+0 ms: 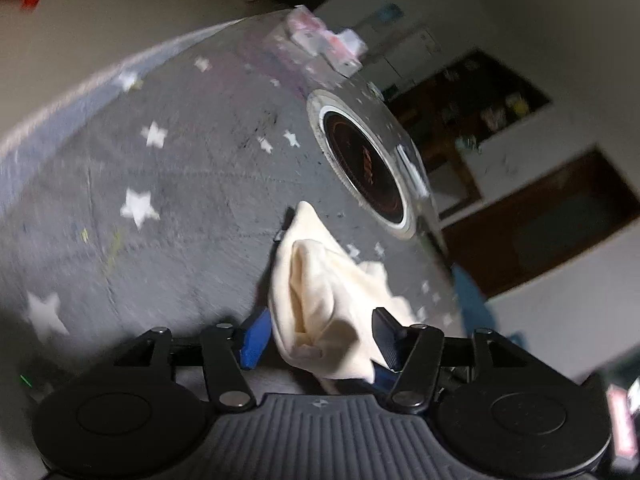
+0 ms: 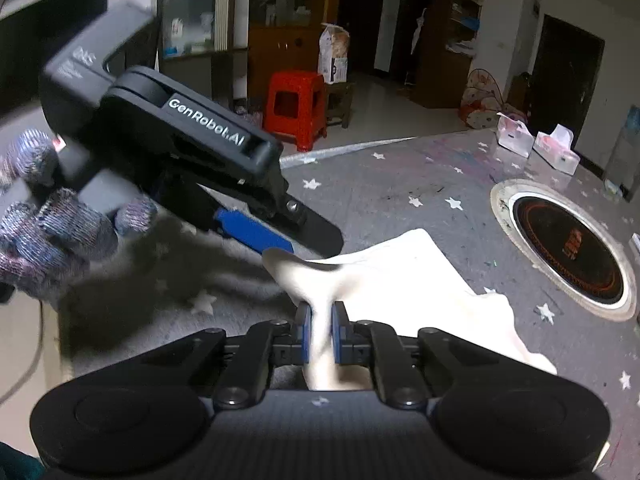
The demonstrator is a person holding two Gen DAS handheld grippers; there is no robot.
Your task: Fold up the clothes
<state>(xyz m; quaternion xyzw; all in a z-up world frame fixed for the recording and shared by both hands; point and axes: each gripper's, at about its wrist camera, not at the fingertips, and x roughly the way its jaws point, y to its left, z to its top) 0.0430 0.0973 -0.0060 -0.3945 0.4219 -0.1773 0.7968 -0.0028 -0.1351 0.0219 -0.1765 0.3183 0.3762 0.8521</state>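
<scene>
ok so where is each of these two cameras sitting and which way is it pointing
Left wrist: sits on the left gripper, facing across the star-patterned table; its open fingers straddle the cream cloth.
Right wrist: sits on the right gripper, facing over the table toward a red stool; its fingers are shut on the cloth, and the gloved left hand shows.
Shared: cloth, table, round black hob, tissue boxes.

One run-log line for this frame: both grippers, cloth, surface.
left gripper: open, cloth between fingers | right gripper: shut on cloth | cloth: cream, lifted at gripped edge, rest on table | table: grey, star print
</scene>
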